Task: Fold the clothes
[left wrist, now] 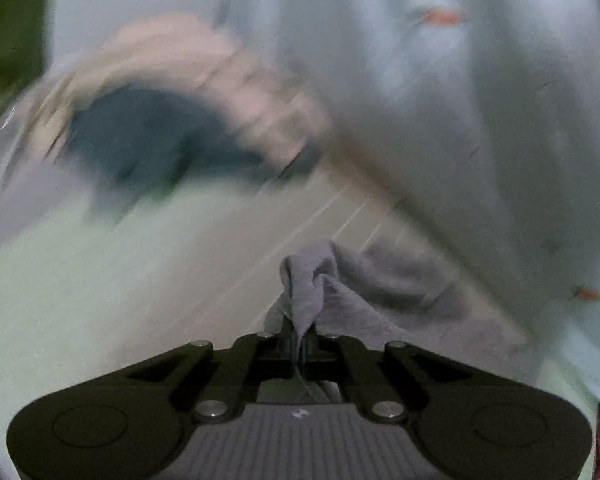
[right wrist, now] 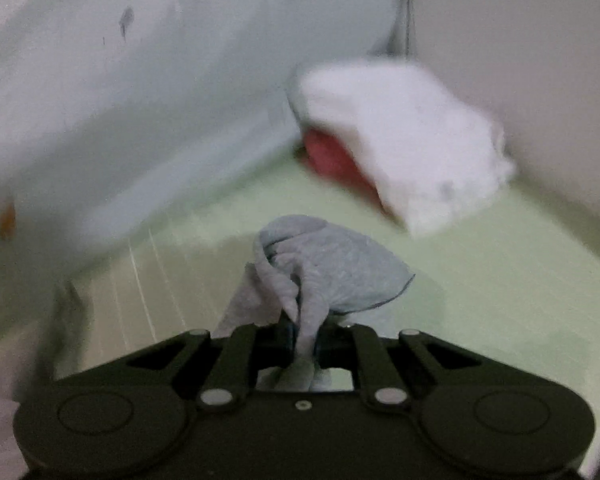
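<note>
Pinching a bunched corner of the grey knit garment (left wrist: pixel 311 284) between the closed fingers of the left gripper (left wrist: pixel 296 334), the cloth running off to the right over the pale green surface (left wrist: pixel 100 280). Pinching another bunched part of grey-blue knit cloth (right wrist: pixel 319 268) with the right gripper (right wrist: pixel 301 336), its fingers pressed together on the fabric, a tail of cloth hanging back through the jaws toward the camera. Judging this to be the same garment held at two points, though neither view is showing the stretch between. Lifting it, seemingly, just above the green surface; blur hiding whether any of it is touching down.

Handling as something light, soft and limp: drooping from each pinch, puckering into folds, giving no stiffness to push against. Not fragile, not slippery; the knit looking grippy enough to stay clamped, though a thin single layer could creep out under a sharp tug. Best taken at corners or along the stitched hem, visible as a darker edge in the right wrist view, where doubled cloth is giving more to bite on. Needing both grips kept apart under light tension to spread it flat.

Lying near the wall (right wrist: pixel 140 80), a white fluffy bundle (right wrist: pixel 411 140) over something red (right wrist: pixel 331 156); blurring past in the left wrist view, a pinkish and dark blue garment (left wrist: pixel 172 120).
</note>
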Motion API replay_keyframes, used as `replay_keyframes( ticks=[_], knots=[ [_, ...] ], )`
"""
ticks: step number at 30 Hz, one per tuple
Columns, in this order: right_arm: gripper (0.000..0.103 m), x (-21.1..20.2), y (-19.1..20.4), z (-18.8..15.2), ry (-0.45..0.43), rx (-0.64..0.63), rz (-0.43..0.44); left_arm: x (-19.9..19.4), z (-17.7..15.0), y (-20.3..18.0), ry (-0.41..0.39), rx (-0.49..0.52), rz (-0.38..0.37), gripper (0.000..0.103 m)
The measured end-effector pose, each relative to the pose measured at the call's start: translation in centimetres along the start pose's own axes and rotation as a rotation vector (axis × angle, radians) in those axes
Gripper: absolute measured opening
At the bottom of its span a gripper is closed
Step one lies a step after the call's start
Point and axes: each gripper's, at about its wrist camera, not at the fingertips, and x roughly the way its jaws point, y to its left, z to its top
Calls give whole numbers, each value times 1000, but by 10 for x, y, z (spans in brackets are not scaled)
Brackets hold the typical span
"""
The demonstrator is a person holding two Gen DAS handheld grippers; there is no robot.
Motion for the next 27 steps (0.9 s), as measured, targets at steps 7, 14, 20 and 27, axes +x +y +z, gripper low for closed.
replay_keyframes(
  ticks=[7,14,20,27],
  knots=[
    [28,-5,0,-47,134,-92,-13,-13,-29,41,66,-22,77,35],
    [64,-29,20,-59,98,-120,31,-16,-14,58,48,17,50,70],
    [71,-47,50,-77,98,-135,63,20,5,48,103,122,-7,73],
    [75,-64,85,-101,105,-149,68,62,26,34,162,230,-96,66]
  ],
)
